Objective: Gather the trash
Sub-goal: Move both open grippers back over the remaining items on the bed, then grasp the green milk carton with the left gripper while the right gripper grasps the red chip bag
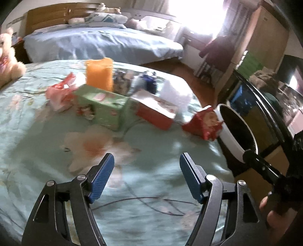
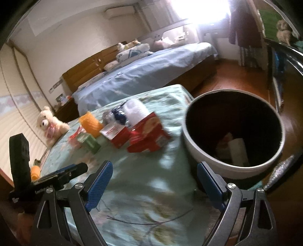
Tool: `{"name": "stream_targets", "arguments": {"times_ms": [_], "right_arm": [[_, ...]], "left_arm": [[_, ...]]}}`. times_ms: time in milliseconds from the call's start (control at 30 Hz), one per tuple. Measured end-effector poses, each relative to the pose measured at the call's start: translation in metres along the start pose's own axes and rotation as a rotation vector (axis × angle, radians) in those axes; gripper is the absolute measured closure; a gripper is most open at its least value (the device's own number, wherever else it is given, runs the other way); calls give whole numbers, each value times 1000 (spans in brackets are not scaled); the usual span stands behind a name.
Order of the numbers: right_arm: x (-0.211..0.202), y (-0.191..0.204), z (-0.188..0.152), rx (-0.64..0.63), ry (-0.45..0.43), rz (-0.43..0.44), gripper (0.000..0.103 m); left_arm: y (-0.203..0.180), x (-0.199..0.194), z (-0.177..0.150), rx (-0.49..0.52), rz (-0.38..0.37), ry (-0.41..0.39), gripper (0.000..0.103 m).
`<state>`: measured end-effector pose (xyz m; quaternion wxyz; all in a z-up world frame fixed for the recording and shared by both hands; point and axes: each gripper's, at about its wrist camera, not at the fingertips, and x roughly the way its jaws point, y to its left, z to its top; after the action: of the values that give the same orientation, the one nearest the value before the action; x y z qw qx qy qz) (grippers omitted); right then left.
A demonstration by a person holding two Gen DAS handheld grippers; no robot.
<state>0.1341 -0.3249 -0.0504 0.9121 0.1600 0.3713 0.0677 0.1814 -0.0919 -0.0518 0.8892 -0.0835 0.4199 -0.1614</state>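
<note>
Trash lies on the green floral bedspread (image 1: 47,132): a green box (image 1: 102,105), a red box (image 1: 155,111), a red snack bag (image 1: 203,123), a pink wrapper (image 1: 60,92), an orange container (image 1: 99,73) and white paper (image 1: 175,93). A white bin (image 2: 234,132) with a dark inside stands at the bed's right edge, with some trash in it; it also shows in the left wrist view (image 1: 233,130). My left gripper (image 1: 146,176) is open and empty above the bedspread. My right gripper (image 2: 155,181) is open and empty, near the bin's rim.
A teddy bear (image 2: 50,124) sits at the bed's left edge. A second bed with a blue sheet (image 1: 102,43) lies beyond. Wooden floor (image 2: 233,75) and furniture are on the right. A bright window (image 2: 200,9) glares at the back.
</note>
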Motion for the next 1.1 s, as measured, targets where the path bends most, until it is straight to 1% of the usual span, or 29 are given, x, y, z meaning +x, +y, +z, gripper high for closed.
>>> {"name": "stream_targets", "arguments": {"times_ms": [267,467,633,733,933,1000,1033,1067,1100], "right_arm": [[21,17,-1,-29,21,53,11],[39,17,3,-1,42,81,12],[51,12,10,41,41,85,12],[59,5,14,77,45,89,13],[73,-5,19,144,57,106,23],[78,-10,19,171,62,107,33],[80,-12,19,186,66,105,36],[82,-15,18,201,69,104,44],[83,-18,17,214,70,106,49]], "left_arm": [[19,9,9,-37,57,-7,29],[27,27,23,-63,93,-4,29],[32,46,38,-132,83,20,28],[31,53,45,-146,113,15,28],[38,66,52,-188,202,2,28],[41,68,52,-194,221,2,28],[44,69,51,-198,218,2,28],[49,70,53,-195,212,-3,31],[49,70,52,-184,212,-11,35]]}}
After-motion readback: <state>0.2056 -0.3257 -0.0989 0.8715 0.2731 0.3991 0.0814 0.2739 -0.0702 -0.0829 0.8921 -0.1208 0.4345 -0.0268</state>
